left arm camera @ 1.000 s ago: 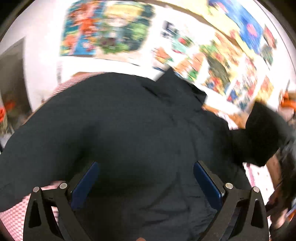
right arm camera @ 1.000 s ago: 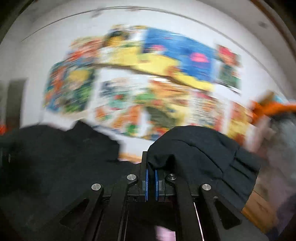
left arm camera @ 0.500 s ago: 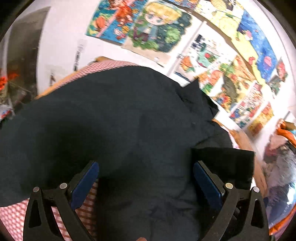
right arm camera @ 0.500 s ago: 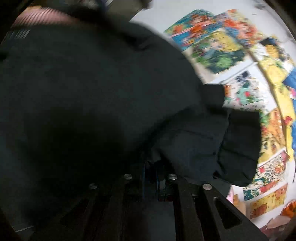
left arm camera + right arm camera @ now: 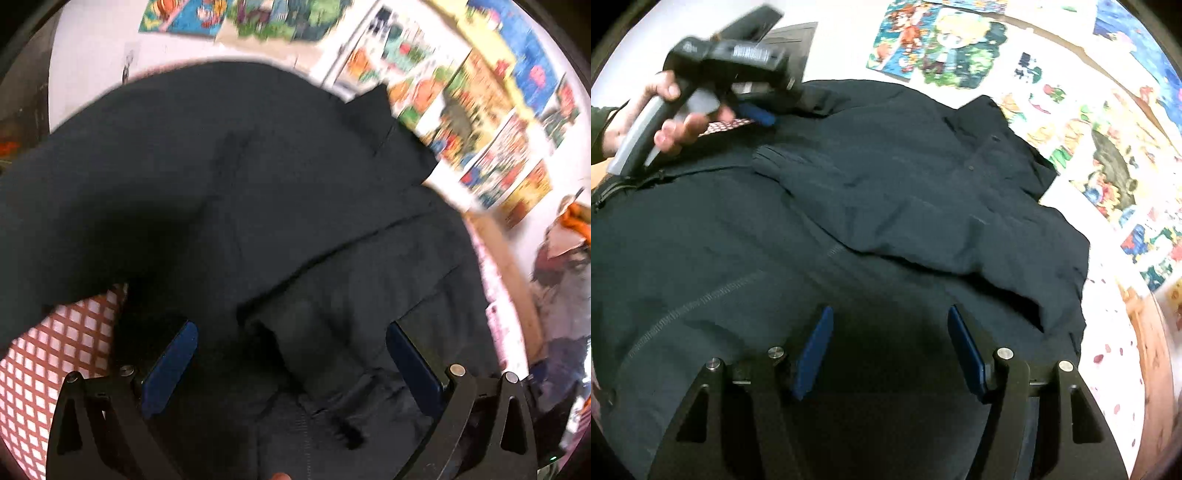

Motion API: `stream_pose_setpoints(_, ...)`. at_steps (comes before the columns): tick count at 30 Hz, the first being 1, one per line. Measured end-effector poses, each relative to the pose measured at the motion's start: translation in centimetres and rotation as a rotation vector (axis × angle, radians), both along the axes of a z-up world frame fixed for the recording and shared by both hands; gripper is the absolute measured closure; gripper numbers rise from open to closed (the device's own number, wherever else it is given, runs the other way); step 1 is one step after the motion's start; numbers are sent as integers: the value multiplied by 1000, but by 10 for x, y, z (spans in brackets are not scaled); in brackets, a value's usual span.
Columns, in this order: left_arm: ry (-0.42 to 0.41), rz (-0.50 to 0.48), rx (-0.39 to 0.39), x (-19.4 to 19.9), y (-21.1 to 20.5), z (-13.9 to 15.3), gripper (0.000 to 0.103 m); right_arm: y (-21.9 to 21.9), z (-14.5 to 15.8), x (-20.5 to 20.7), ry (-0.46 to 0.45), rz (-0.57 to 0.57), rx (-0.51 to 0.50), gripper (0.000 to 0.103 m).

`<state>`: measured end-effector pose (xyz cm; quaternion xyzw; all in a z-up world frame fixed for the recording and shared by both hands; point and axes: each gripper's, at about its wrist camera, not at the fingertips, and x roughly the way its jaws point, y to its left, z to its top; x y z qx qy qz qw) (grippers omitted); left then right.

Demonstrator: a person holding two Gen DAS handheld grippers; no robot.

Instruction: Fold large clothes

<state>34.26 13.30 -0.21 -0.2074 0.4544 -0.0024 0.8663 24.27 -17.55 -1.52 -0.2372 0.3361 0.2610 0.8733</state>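
— Left wrist view first: the left gripper (image 5: 291, 354) has its blue pads (image 5: 170, 365) spread wide with nothing between them, hanging just above the dark jacket (image 5: 258, 177). Where would you say the garment runs from there?

— Straight ahead and out to both sides. It lies flat over the red-and-white checked tablecloth (image 5: 48, 354), which shows only at the lower left of that view. The collar end (image 5: 380, 110) points away toward the wall of cartoon posters (image 5: 476, 107), so the long axis runs from the gripper to the wall.

— And a flap already lies across the middle?

— Looks so — a folded sleeve or panel (image 5: 886, 199) is laid diagonally over the body in the right wrist view, its edge (image 5: 960, 266) a soft padded ridge. Matte, smooth woven shell, slightly puffy, with a stitched seam line (image 5: 701, 299) near the hem side.

— The right gripper (image 5: 890, 347)?

— Also parted, pads empty, poised over the near part of the jacket. To its far left you can see the person's left hand (image 5: 665, 122) on the other tool's handle (image 5: 639, 140), near the jacket's left edge.

— Which one takes the next fold, then?

— My guess is the left side — that edge sits beside the left tool, while the right has only flat cloth beneath it. Slippery shell fabric may slide out of a shallow pinch.
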Motion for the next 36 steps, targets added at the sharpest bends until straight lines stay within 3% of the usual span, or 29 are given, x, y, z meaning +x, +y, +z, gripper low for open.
stream_pose_setpoints(4,47,-41,80,16,-13,-5,4,-24,-2,-3,29,-64,48,44)
stream_pose_setpoints(5,55,-38,102,19,-16,-6,21,-25,0,10,36,-80,55,44)
stream_pose_setpoints(6,64,-34,119,21,-18,-7,45,-31,-1,6,41,-107,68,44)
stream_pose_setpoints(8,82,-22,157,23,-23,-7,63,-34,5,28,53,-158,112,44)
stream_pose_setpoints(9,69,-18,165,22,-24,-6,83,-36,9,38,58,-180,134,44)
stream_pose_setpoints(10,52,-13,180,21,-25,-1,94,-44,12,41,64,-215,175,44)
stream_pose_setpoints(16,-90,93,301,12,-23,37,96,-63,27,77,83,-326,335,44)
stream_pose_setpoints(19,-141,146,353,12,-18,52,96,-55,23,101,81,-348,347,44)
stream_pose_setpoints(22,-135,145,442,26,-23,49,96,-37,20,127,72,-342,327,44)
stream_pose_setpoints(25,-65,138,495,44,-29,29,96,-15,9,175,102,-338,252,43)
stream_pose_setpoints(30,-30,150,438,55,-20,14,92,7,-34,214,243,-340,161,43)
stream_pose_setpoints(32,-39,149,391,53,-13,14,91,6,-45,217,257,-338,174,38)
stream_pose_setpoints(36,-49,140,334,46,-9,15,79,0,-55,215,274,-349,215,27)
